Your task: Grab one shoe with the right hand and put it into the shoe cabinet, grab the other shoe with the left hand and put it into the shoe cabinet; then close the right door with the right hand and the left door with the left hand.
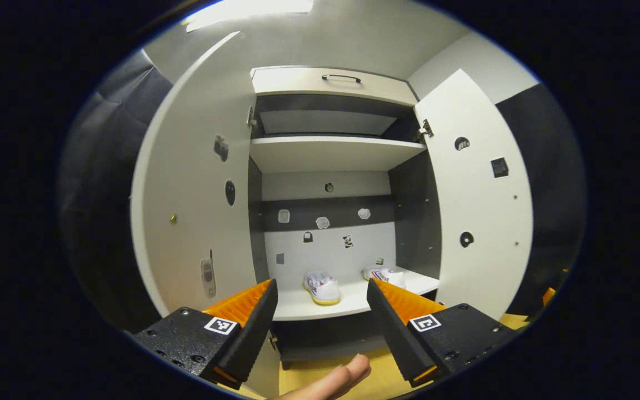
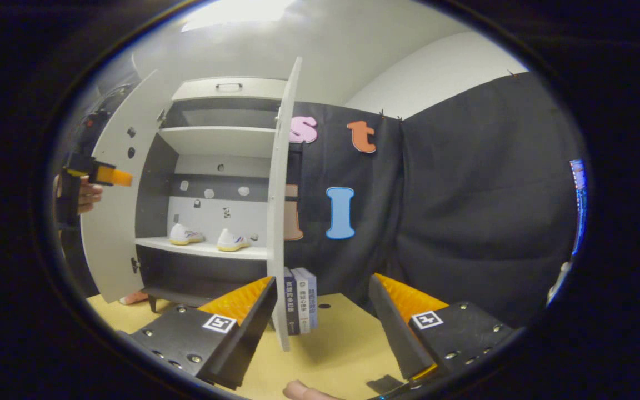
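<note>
In the left gripper view, the left door (image 1: 192,183) of the shoe cabinet (image 1: 331,83) fills the left part of the frame. It stands wide open. In the middle you look into the cabinet. Two white shoes sit on the low shelf (image 1: 348,303) in the lower middle of the frame. The left shoe (image 1: 321,286) is nearer the front. The right shoe (image 1: 385,275) is farther back, near the right wall of the cabinet. They do not touch. A higher shelf (image 1: 331,153) is above them, and a drawer with a dark handle (image 1: 341,77) is at the top. The right door (image 1: 478,194) stands open on the right of the frame. At the bottom, the left hand-held gripper (image 1: 323,322) has its two fingers spread wide apart, with nothing between them. It is in front of the cabinet, not touching it. A fingertip (image 1: 334,383) of the person shows at the bottom edge, over the yellow counter (image 1: 325,366).

In the right gripper view, the left hand-held gripper and the hand holding it show at the far left edge, beside the left door. Next come the two shoes on the low shelf. The right door is seen edge-on in the middle of the frame. Some books (image 2: 300,300) stand just beside it on the yellow counter. At the bottom, the right hand-held gripper (image 2: 323,316) is wide open and holds nothing. The bottom edge of the right door sits between its two fingers, but they do not touch it.
</note>
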A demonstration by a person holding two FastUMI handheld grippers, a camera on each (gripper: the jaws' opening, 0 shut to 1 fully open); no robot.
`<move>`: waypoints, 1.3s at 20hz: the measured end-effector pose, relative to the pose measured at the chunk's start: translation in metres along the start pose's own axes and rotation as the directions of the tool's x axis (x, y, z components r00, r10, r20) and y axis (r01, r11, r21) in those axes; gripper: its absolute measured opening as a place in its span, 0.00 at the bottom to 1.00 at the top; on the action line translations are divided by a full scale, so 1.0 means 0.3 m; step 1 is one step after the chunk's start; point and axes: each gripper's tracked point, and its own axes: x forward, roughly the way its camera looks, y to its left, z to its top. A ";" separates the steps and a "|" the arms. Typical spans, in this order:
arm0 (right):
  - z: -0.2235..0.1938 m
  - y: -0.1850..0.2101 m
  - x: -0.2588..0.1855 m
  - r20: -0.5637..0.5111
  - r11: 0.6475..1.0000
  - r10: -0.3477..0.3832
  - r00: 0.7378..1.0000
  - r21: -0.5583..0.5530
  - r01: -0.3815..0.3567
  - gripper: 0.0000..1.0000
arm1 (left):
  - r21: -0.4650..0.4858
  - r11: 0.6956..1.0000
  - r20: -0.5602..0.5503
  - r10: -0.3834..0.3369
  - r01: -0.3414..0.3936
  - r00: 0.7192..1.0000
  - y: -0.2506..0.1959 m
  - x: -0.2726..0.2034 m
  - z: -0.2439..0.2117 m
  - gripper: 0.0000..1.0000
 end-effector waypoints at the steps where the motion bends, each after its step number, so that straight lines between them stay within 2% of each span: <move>1: 0.029 -0.030 0.036 -0.006 1.000 0.007 1.000 -0.004 -0.007 0.99 | -0.024 1.000 -0.007 0.000 0.000 1.000 0.020 -0.045 -0.017 0.97; 4: 0.160 -0.122 0.152 0.017 1.000 0.015 1.000 -0.017 -0.015 0.99 | -0.050 0.999 -0.001 -0.020 0.020 1.000 0.053 -0.156 -0.048 0.97; 5: 0.215 -0.140 0.197 0.036 1.000 0.024 0.999 -0.013 -0.024 0.94 | -0.057 0.998 0.030 -0.033 0.034 0.999 0.051 -0.192 -0.033 1.00; 6: 0.257 -0.159 0.242 0.038 1.000 0.027 0.999 -0.010 -0.027 0.98 | -0.055 0.998 0.047 -0.039 0.041 0.998 0.056 -0.232 -0.026 0.96; 7: 0.296 -0.179 0.290 0.031 1.000 0.025 0.999 0.001 -0.025 0.99 | -0.058 0.997 0.057 -0.037 0.041 0.998 0.067 -0.285 -0.032 0.96; 8: 0.309 -0.197 0.346 0.010 1.000 0.024 1.000 0.011 -0.024 0.99 | -0.061 0.997 0.067 -0.044 0.048 0.997 0.068 -0.329 -0.037 0.96; 9: 0.324 -0.207 0.398 -0.004 0.999 0.028 1.000 0.020 -0.028 0.94 | -0.053 0.997 0.076 -0.056 0.060 0.996 0.059 -0.370 -0.038 0.96; 10: 0.333 -0.227 0.450 -0.031 1.000 0.009 0.999 0.028 -0.008 0.99 | -0.042 0.997 0.090 -0.061 0.065 0.994 0.061 -0.414 -0.038 0.96; 12: 0.342 -0.237 0.528 -0.073 0.999 0.028 0.997 0.037 -0.025 0.99 | -0.025 0.998 0.119 -0.053 0.057 0.991 0.087 -0.501 -0.028 0.96; 16: 0.376 -0.232 0.626 -0.080 0.998 0.042 0.996 0.038 -0.039 0.99 | -0.037 0.999 0.143 -0.025 0.031 0.989 0.153 -0.625 -0.037 0.96; 21: 0.354 -0.108 0.696 -0.121 0.990 0.097 0.988 0.109 -0.084 0.99 | -0.055 0.998 0.114 -0.010 0.017 0.993 0.229 -0.696 -0.076 0.95; 24: 0.356 0.026 0.708 -0.131 0.982 0.168 0.977 0.111 -0.154 0.99 | -0.054 0.998 0.097 0.011 -0.006 0.995 0.280 -0.702 -0.097 0.95; 25: 0.384 0.022 0.676 -0.118 0.984 0.165 0.979 0.094 -0.154 0.99 | -0.057 0.998 0.092 0.019 -0.014 0.996 0.300 -0.703 -0.110 0.95; 26: 0.367 0.026 0.690 -0.126 0.987 0.148 0.981 0.079 -0.139 0.91 | -0.062 0.998 0.085 0.028 -0.023 0.996 0.314 -0.702 -0.120 0.96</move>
